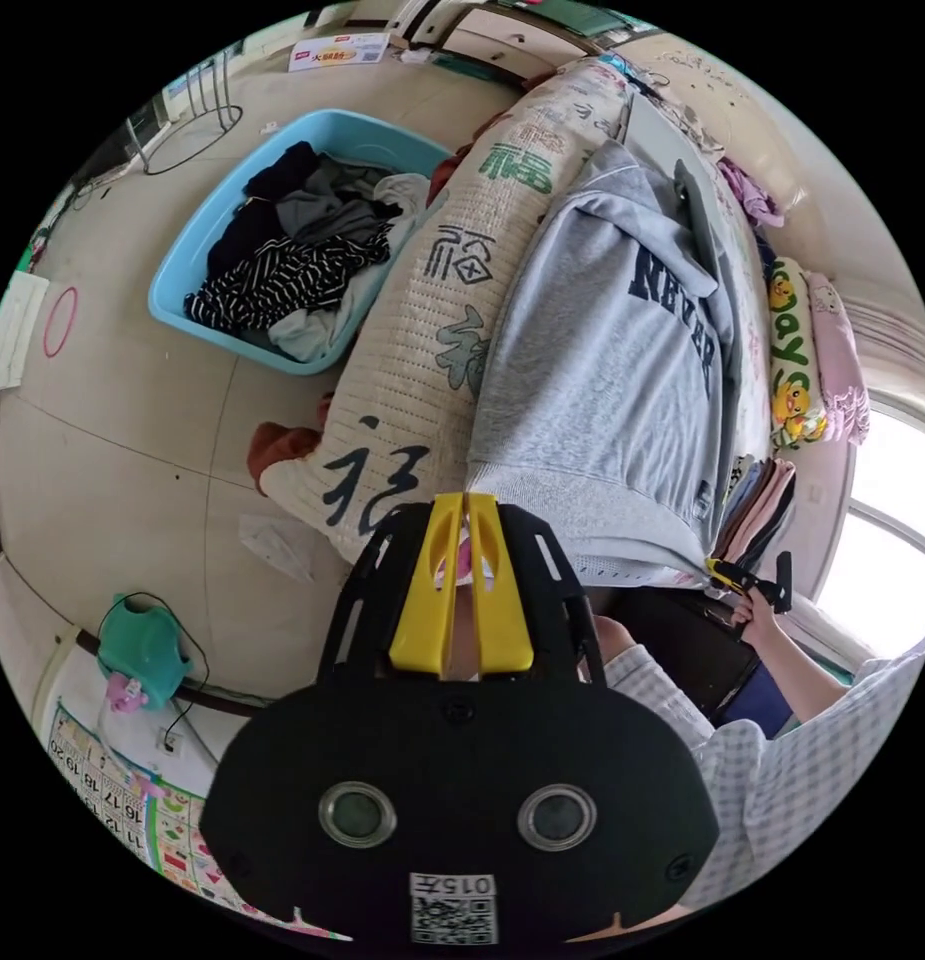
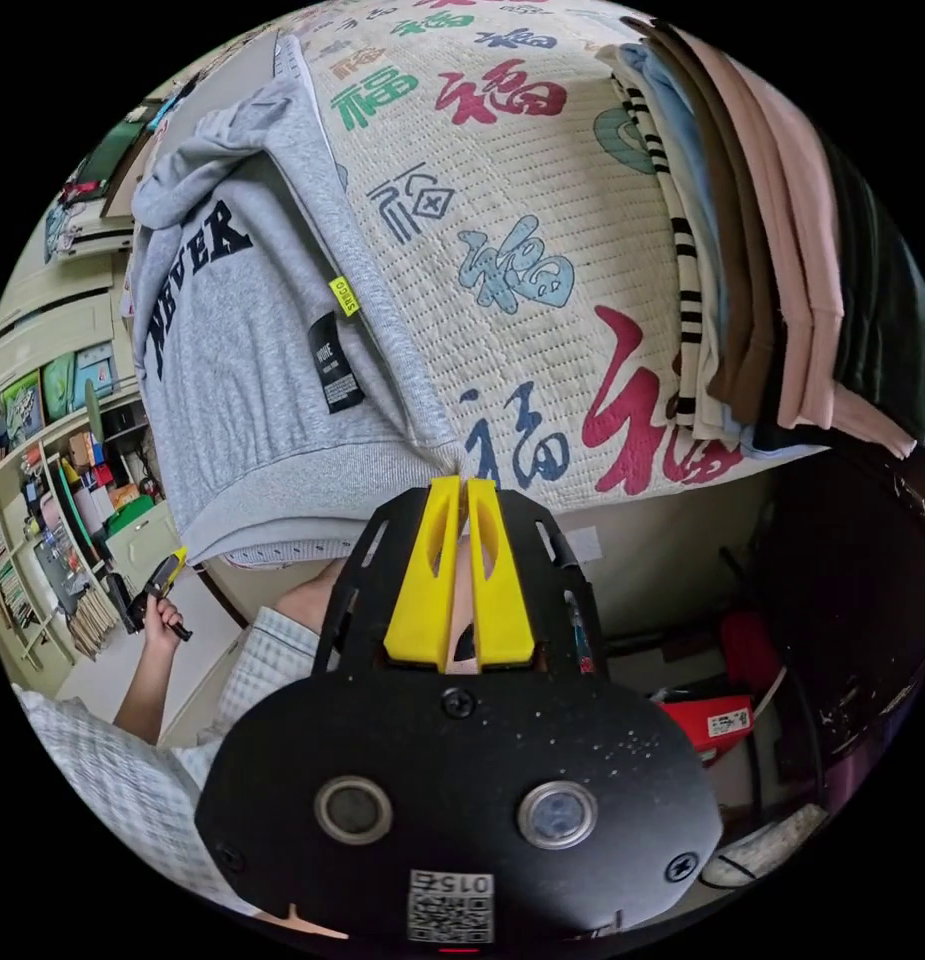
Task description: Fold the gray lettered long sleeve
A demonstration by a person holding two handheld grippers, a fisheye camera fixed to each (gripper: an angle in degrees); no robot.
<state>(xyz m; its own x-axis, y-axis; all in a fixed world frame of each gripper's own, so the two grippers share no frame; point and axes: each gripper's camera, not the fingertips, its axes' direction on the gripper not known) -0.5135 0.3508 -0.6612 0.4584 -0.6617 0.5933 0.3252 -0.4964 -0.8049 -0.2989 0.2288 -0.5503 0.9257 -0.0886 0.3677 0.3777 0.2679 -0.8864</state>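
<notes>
Left gripper view: left gripper (image 1: pixel 466 497) with yellow jaws clenched on the ribbed hem corner of the gray lettered sweatshirt (image 1: pixel 602 370), spread flat on a bed mat printed with characters (image 1: pixel 412 350), hem at the near edge. At the other hem corner, right gripper (image 1: pixel 727 574) held in a hand (image 1: pixel 760 610), forearm reaching in. Blue laundry basket (image 1: pixel 187 250) of clothes on the floor beside the bed.

Right gripper view: right gripper (image 2: pixel 458 487) jaws clamped on the sweatshirt's hem corner at the mat's near edge. Stack of folded clothes (image 2: pixel 762 240) along the mat's far side.
</notes>
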